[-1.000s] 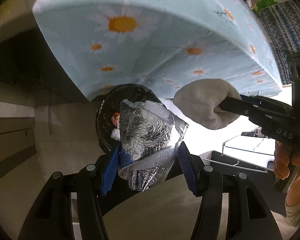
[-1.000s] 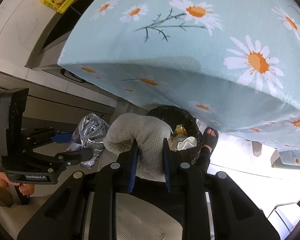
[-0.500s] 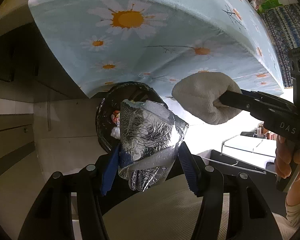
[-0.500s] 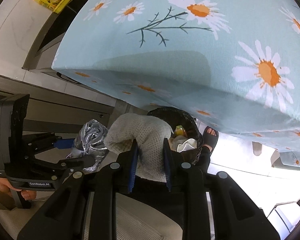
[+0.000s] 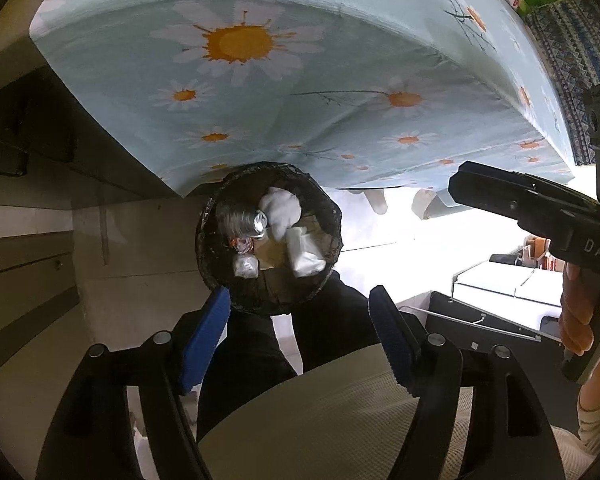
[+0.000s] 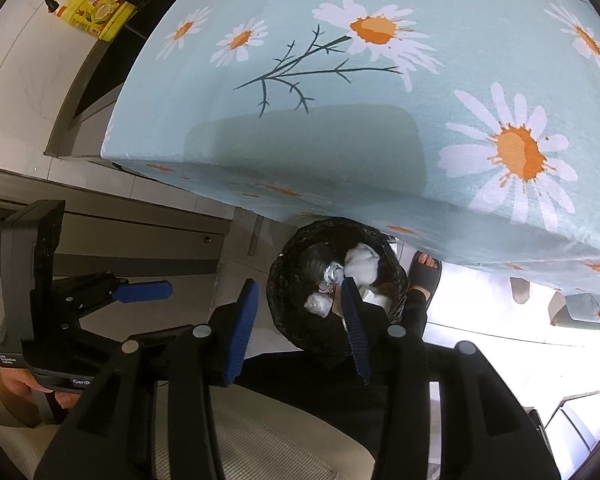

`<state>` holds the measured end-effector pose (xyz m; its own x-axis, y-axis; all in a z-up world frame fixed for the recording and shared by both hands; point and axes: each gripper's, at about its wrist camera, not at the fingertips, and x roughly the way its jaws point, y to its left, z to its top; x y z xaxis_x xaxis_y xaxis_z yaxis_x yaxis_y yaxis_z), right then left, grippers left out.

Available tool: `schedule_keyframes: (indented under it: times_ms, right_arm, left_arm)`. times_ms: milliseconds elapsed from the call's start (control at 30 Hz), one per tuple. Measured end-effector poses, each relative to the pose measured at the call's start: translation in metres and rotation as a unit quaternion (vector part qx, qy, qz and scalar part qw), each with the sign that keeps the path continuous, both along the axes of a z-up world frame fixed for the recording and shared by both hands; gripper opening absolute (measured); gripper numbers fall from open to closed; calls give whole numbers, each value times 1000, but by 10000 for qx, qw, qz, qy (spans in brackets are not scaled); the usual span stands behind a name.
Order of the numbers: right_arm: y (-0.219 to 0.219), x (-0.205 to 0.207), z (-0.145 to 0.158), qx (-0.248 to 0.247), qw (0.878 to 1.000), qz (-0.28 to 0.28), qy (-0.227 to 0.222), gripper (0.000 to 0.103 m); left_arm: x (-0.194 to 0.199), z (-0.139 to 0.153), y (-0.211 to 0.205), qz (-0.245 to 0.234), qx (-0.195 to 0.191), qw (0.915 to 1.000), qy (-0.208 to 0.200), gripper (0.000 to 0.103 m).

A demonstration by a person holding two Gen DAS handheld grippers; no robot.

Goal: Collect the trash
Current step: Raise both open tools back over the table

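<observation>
A black trash bin (image 5: 208,256) stands on the floor below the table edge; it also shows in the right wrist view (image 6: 288,308). Inside lie a crumpled silver foil bag (image 5: 240,220), a white cloth ball (image 5: 280,208) and other white scraps (image 5: 306,254). My left gripper (image 5: 298,330) is open and empty above the bin. My right gripper (image 6: 300,320) is open and empty above the bin too. The foil (image 6: 334,272) and the cloth (image 6: 362,264) show in the right wrist view.
A table with a light blue daisy cloth (image 5: 284,80) overhangs the bin. My black-trousered legs (image 5: 252,352) and a sandalled foot (image 6: 424,276) are beside the bin. Grey cabinets (image 6: 100,240) stand at the left. A yellow bottle (image 6: 96,14) sits at the far left.
Both grippers have opened. The silver foil bag has dropped from the left gripper and the cloth ball from the right gripper into the bin.
</observation>
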<state>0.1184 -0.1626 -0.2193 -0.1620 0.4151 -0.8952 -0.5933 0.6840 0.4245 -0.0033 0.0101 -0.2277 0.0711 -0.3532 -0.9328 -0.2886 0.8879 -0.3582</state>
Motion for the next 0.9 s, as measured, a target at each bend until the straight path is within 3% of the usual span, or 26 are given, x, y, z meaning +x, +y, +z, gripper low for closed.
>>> schedule_keyframes:
  times_ms: [400,900]
  right_arm:
    - [0,2,11,98,9999,1,-87,44]
    - [-3,5,55,386,9980,0,-510,47]
  left_arm:
    - [1,10,4,52,12,9999,-111,70]
    - [11,61,-1,-65,134,9974,-710,70]
